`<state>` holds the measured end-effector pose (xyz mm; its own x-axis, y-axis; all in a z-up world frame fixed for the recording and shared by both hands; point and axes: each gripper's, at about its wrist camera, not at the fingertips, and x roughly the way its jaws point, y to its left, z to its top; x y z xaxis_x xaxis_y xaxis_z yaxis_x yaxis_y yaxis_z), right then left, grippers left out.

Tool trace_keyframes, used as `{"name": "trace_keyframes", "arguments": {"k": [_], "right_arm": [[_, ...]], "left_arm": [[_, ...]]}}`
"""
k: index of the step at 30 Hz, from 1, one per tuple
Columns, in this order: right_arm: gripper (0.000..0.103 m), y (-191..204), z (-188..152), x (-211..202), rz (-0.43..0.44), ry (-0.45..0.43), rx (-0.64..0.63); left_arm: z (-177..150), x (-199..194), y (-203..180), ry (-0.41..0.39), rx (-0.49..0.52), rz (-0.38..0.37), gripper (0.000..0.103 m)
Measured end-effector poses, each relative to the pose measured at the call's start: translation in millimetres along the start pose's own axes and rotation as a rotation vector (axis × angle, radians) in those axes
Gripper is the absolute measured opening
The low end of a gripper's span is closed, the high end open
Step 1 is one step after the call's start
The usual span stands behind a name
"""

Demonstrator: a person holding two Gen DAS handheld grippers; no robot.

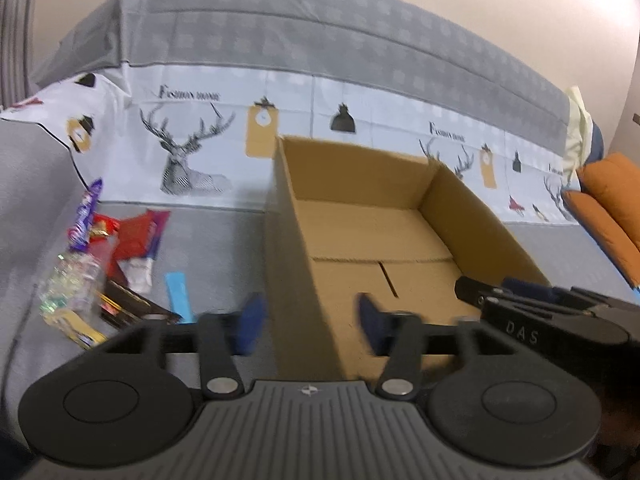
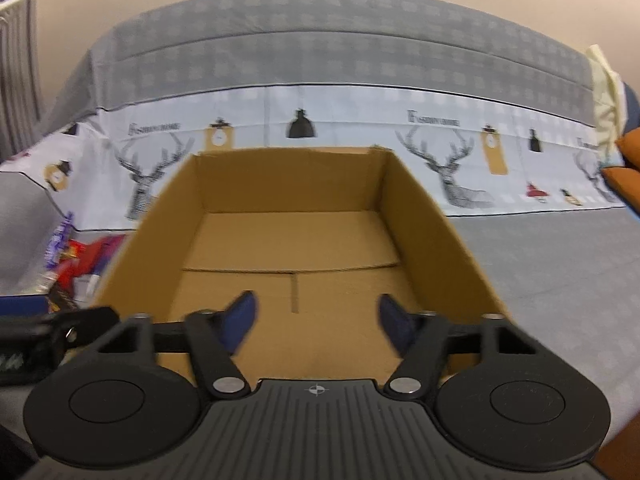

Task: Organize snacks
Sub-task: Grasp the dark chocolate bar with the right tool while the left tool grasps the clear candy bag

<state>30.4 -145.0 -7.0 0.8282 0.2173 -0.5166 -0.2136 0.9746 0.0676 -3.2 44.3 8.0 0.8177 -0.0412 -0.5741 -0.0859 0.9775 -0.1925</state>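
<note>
An open, empty cardboard box (image 1: pixel 400 236) stands on the grey sofa seat; it also shows in the right wrist view (image 2: pixel 292 240). A pile of snack packets (image 1: pixel 100 256) lies left of the box: purple, red, clear and dark wrappers, plus a blue strip (image 1: pixel 178 292). Part of the pile shows in the right wrist view (image 2: pixel 68 264). My left gripper (image 1: pixel 310 320) is open and empty, straddling the box's left wall. My right gripper (image 2: pixel 316 320) is open and empty over the box's near end; it also shows in the left wrist view (image 1: pixel 516 300).
The sofa back is draped in a grey and white deer-print cover (image 1: pixel 192 148). Orange cushions (image 1: pixel 608 208) lie at the far right. A grey armrest (image 2: pixel 20 232) rises on the left beyond the snacks.
</note>
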Motion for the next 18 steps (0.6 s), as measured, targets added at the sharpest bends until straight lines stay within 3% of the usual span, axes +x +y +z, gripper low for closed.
{"name": "trace_keyframes", "arguments": {"k": [2, 7, 12, 14, 15, 18], "right_arm": [[0.05, 8.5, 1.8, -1.3, 0.037, -0.022, 0.004], [0.048, 42.7, 9.6, -6.8, 0.16, -0.065, -0.012], [0.048, 98.5, 7.0, -5.5, 0.307, -0.076, -0.122], [0.048, 125.2, 5.2, -3.3, 0.367, -0.066, -0.178], [0.048, 137.8, 5.0, -1.1, 0.393, -0.064, -0.206], [0.048, 171.4, 3.2, 14.4, 0.438, -0.035, -0.273]], "left_arm": [[11.5, -3.7, 13.5, -0.001, -0.006, 0.009, 0.025], [57.8, -4.5, 62.7, -0.011, -0.014, 0.018, 0.025], [85.3, 9.8, 128.7, -0.031, -0.046, 0.143, 0.025], [80.9, 19.8, 157.0, 0.003, -0.151, 0.179, 0.025], [80.4, 23.7, 170.1, 0.025, -0.228, 0.157, 0.025], [80.9, 33.0, 189.4, 0.053, -0.328, 0.152, 0.025]]}}
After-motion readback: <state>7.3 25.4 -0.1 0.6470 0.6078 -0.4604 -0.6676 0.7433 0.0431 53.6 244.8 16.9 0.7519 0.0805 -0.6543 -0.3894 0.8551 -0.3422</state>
